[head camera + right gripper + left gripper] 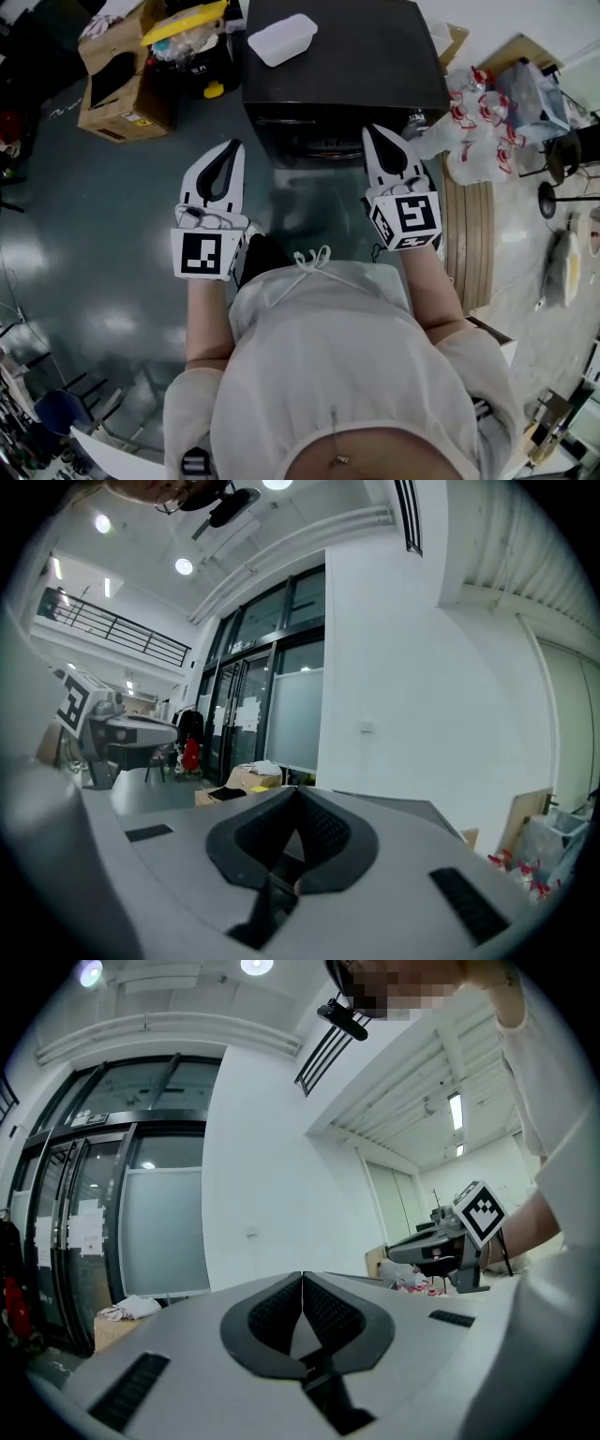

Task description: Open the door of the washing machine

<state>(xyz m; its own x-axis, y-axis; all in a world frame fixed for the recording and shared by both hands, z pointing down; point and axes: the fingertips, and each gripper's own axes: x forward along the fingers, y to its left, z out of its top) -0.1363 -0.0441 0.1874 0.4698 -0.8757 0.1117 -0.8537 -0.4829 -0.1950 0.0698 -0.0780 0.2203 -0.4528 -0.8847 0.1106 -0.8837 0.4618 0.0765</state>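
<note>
1. The washing machine (375, 66), a black box, stands on the floor (94, 234) straight ahead of the person, with a white tub (281, 39) lying on its top.
2. The left gripper (232, 146) is held near the machine's front left corner, its fingers (277, 1312) clenched together on nothing.
3. The right gripper (371, 130) is up by the front right side, fingers (323, 832) likewise clenched and empty.
4. Cardboard boxes (117, 89) sit off to the left.
</note>
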